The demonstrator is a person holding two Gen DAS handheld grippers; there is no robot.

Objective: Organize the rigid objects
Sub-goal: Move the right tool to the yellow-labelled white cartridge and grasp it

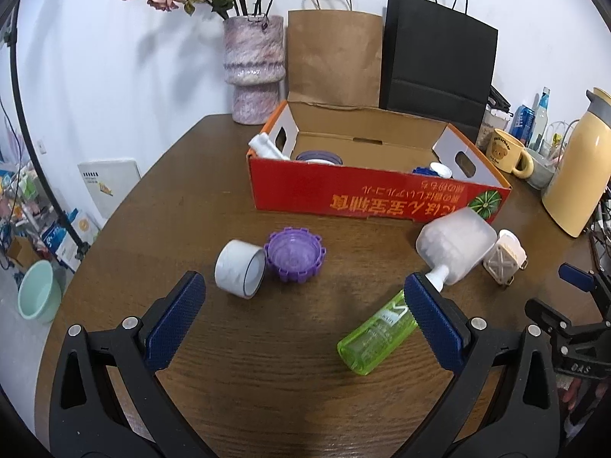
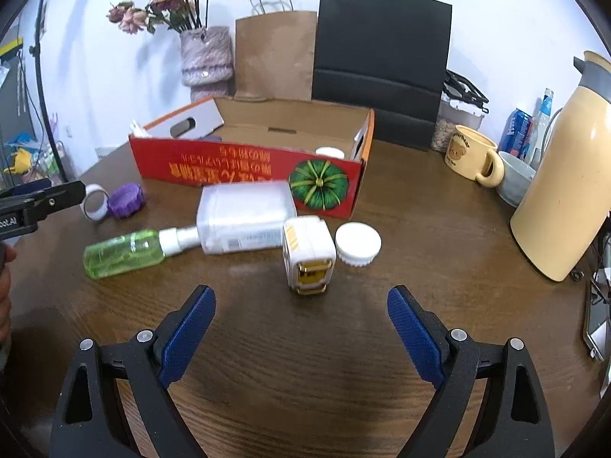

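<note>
An open red cardboard box (image 1: pixel 366 194) (image 2: pixel 229 166) stands on the brown table with a few items inside. In front of it lie a white tape roll (image 1: pixel 240 274) (image 2: pixel 94 202), a purple toothed lid (image 1: pixel 296 253) (image 2: pixel 126 199), a green bottle (image 1: pixel 376 336) (image 2: pixel 122 253), a frosted white bottle (image 1: pixel 454 246) (image 2: pixel 244 217), a small white and gold cube (image 1: pixel 504 259) (image 2: pixel 308 257) and a white cap (image 2: pixel 358 243). My left gripper (image 1: pixel 303 294) is open, short of the tape roll and purple lid. My right gripper (image 2: pixel 301 299) is open just before the cube.
A pink vase (image 1: pixel 254 68) with dried flowers, a brown paper bag (image 1: pixel 334 57) and a black paper bag (image 1: pixel 439 61) stand behind the box. A yellow mug (image 2: pixel 471 156), a bowl (image 2: pixel 515 181) and a cream thermos jug (image 2: pixel 561 198) crowd the right side.
</note>
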